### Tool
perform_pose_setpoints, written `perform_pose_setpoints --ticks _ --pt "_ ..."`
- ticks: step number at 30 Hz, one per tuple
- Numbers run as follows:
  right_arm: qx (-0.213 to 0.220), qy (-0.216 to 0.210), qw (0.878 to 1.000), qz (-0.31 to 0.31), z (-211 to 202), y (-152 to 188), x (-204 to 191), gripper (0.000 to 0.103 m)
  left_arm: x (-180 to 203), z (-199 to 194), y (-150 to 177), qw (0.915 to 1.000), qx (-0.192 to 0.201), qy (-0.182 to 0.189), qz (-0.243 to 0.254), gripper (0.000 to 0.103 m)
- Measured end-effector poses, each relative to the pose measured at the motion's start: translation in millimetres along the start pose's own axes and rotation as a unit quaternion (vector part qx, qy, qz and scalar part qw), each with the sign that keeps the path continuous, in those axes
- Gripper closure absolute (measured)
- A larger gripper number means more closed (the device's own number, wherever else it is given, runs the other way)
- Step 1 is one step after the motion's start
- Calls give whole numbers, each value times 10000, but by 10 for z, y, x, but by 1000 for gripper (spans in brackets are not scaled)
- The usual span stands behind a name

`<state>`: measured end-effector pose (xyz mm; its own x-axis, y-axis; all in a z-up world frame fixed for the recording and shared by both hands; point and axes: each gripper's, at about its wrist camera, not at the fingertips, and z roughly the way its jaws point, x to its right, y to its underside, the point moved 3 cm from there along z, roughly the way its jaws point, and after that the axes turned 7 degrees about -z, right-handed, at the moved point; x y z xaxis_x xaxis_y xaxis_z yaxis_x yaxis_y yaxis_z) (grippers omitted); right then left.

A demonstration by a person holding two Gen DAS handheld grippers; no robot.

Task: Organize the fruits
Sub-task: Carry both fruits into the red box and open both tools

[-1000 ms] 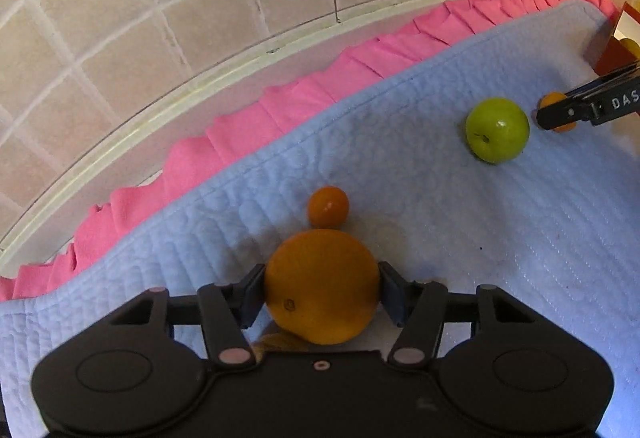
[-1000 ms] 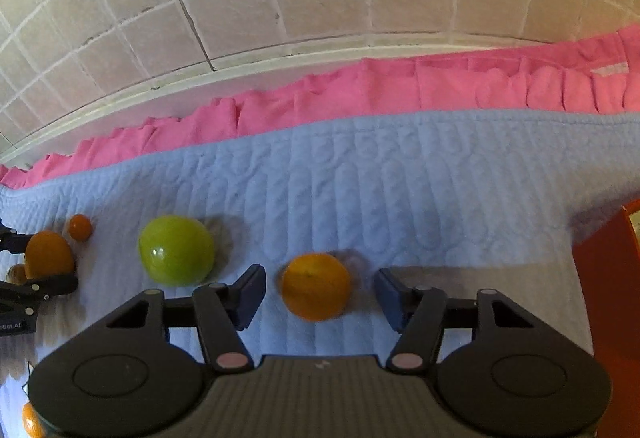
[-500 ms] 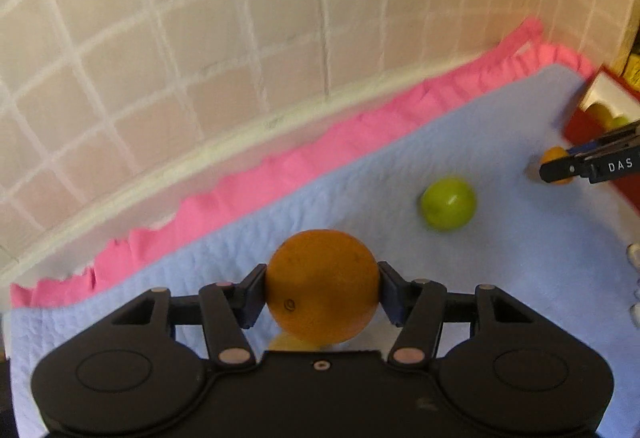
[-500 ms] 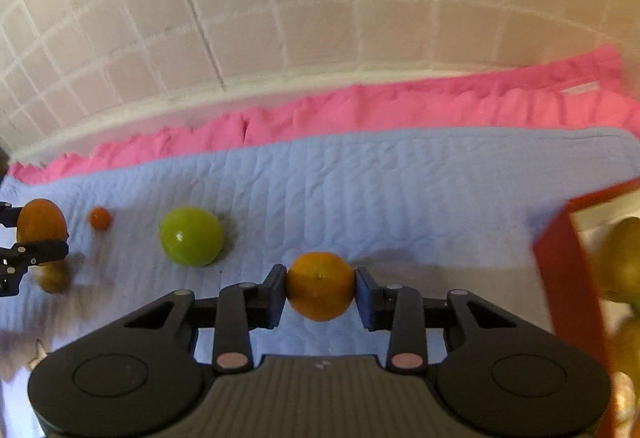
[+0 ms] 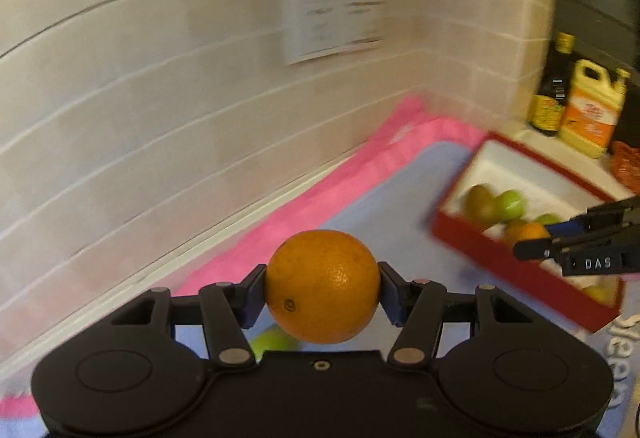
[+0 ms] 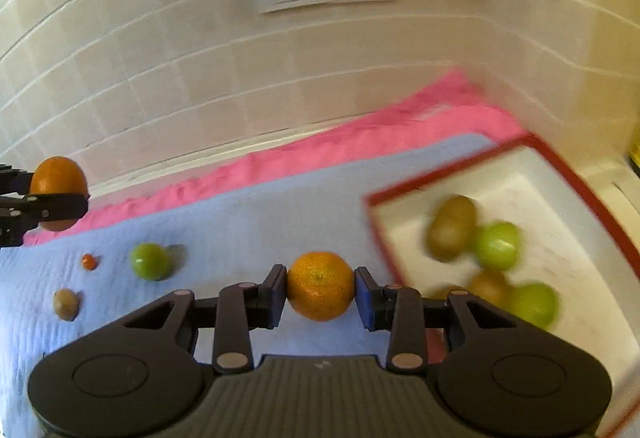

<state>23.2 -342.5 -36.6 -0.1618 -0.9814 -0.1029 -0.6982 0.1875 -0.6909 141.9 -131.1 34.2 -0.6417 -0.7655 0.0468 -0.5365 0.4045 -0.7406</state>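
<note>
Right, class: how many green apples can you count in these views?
3: one green apple on the blue quilt, two in the red box, one by a kiwi, one nearer. More may be hidden.

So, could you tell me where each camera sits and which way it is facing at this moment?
Left wrist: on the left gripper, looking along its fingers past the large orange it clamps, toward the tiled wall and red box; the right gripper's tips show at right.
Right wrist: on the right gripper, which clamps a small orange, looking over the blue mat.
Shared: both oranges, the box and the green apple left on the mat.
</note>
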Motion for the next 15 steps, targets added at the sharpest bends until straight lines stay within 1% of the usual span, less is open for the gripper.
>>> perform_pose_setpoints --ticks 4,8,10,12,15 --pt "80 487 9975 512 -252 129 551 65 586 243 -232 9978 63 595 278 35" --pt "127 957 9902 1008 -455 305 1103 65 1151 588 -465 9929 -17 1065 528 35" --pt "136 1048 9866 1247 -517 370 1326 65 1435 792 -600 9900 -68 1266 615 34" --pt "152 1049 9835 1467 -524 426 1520 65 1684 1024 -730 9881 -144 1381 656 34" --pt "166 986 9802 1707 -473 452 1737 65 2030 1440 -884 9846 -449 1576 605 34"
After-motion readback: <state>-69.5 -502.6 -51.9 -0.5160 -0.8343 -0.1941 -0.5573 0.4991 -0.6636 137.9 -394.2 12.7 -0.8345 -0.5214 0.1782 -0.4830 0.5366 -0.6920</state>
